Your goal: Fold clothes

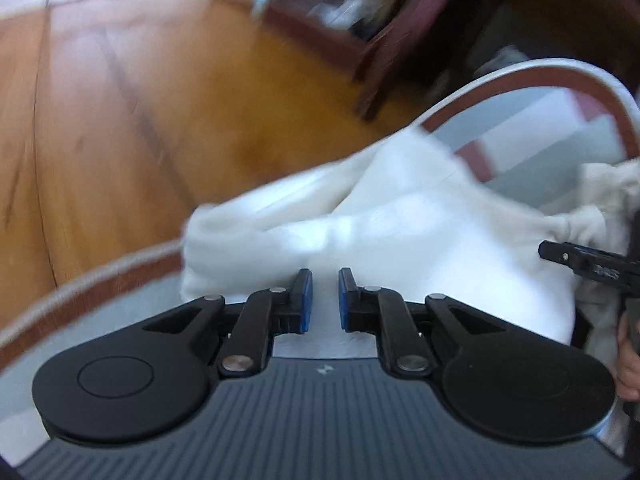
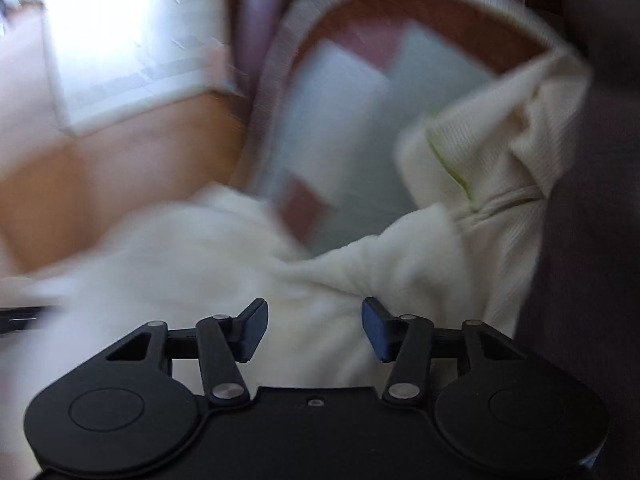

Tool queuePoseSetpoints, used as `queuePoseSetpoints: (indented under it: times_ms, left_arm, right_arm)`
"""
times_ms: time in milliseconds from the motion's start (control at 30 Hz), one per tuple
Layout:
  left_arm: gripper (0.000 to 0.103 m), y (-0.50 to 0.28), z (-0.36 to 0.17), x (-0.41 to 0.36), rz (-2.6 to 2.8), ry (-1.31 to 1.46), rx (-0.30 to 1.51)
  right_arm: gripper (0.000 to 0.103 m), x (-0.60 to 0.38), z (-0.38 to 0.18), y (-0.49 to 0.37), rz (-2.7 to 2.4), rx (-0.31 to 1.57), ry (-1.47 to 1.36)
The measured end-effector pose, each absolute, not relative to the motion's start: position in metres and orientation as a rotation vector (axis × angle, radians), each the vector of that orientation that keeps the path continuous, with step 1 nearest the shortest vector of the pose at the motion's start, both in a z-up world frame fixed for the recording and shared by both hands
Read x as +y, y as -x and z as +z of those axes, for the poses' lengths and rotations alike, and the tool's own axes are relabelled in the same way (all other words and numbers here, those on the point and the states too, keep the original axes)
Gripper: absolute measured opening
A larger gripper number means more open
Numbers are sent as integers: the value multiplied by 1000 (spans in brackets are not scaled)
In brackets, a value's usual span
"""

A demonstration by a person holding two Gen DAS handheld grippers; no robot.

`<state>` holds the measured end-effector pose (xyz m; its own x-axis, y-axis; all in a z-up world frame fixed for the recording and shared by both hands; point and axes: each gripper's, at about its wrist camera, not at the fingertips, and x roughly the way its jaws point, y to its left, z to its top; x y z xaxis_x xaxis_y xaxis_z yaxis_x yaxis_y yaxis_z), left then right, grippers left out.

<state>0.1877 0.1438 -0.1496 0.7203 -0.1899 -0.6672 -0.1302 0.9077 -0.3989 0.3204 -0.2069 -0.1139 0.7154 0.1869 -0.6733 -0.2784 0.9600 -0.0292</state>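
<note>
A white fleecy garment (image 1: 380, 232) lies crumpled on a round patterned surface (image 1: 520, 128). In the right wrist view the same garment (image 2: 320, 280) shows a ribbed cream part with a seam (image 2: 500, 168) at the right. My left gripper (image 1: 325, 296) hovers at the garment's near edge, its blue pads a narrow gap apart with nothing between them. The right gripper (image 2: 314, 328) is wide open just above the cloth, which fills the space beyond its fingers. One right gripper finger (image 1: 560, 254) shows at the right edge of the left wrist view. Both views are motion-blurred.
The round surface (image 2: 340, 92) has grey-blue and reddish patches, a brown band and a white ribbed rim. Wooden floor (image 1: 120, 140) spreads to the left. Dark wooden furniture (image 1: 380, 20) stands behind. A hand (image 1: 628, 368) is at the right edge. A bright pale mat (image 2: 120, 40) lies on the floor.
</note>
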Motion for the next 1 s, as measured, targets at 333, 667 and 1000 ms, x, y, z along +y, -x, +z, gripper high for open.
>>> queuePoseSetpoints:
  times_ms: [333,667,1000]
  left_arm:
    - [3,-183,-169,162,-34,565,818]
    - [3,-182,-166,164,-5,581,845]
    - [8,-163,-149,164,82,564,859]
  right_arm:
    - [50,-204,-135,-343,170,801,114]
    - [79,-139,-73,-259,551,626,279]
    - [48,-133,-105,-266,199,708,187]
